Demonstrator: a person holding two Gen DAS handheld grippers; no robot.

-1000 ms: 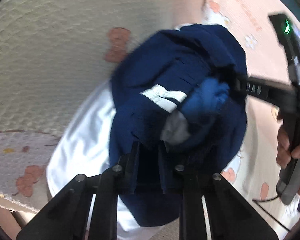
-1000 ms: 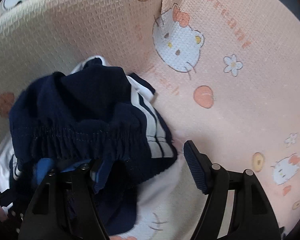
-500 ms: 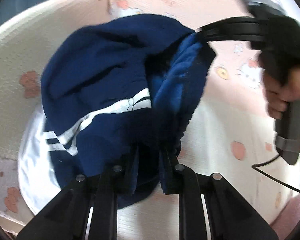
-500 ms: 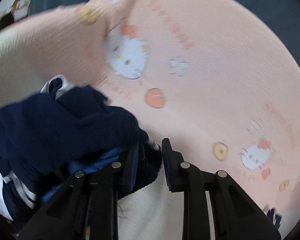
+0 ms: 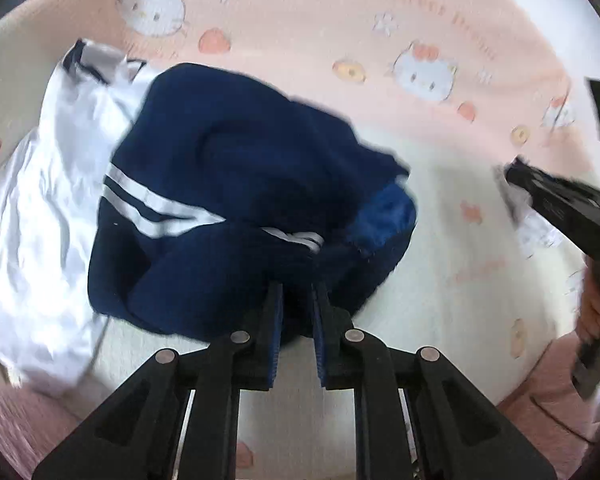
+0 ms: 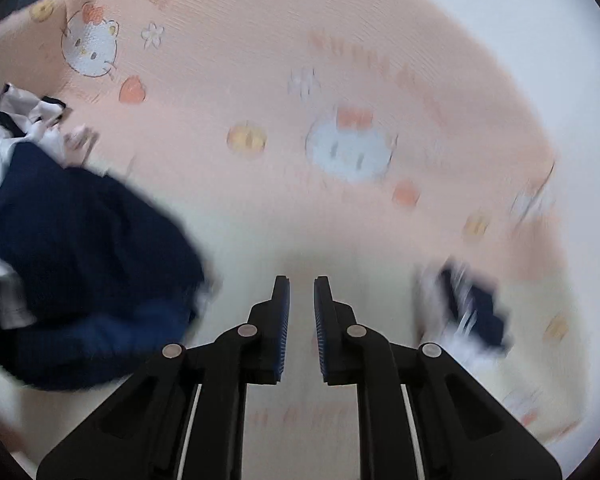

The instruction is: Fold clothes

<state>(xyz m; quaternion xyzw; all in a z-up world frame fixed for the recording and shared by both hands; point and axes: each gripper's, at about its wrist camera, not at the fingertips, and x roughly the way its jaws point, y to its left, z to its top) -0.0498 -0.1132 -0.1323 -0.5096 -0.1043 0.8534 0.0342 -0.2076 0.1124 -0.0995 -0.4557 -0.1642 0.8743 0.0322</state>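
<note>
left hand-held gripper (image 5: pixel 296 300) clamped on navy garment (image 5: pixel 236 200), bunched at 12 o'clock atop white garment (image 5: pixel 40 200). right hand-held gripper (image 6: pixel 301 300) nearly closed, empty; only right view shows small blurred cloth (image 6: pixel 468 312) at 3 o'clock.

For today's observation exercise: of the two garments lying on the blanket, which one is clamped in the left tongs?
The navy garment with two white stripes; its edge sits between the left tongs. The white garment lies beside it, ungripped.

Bright, soft daylight — motion-blurred, fisheye-warped edges.
</note>
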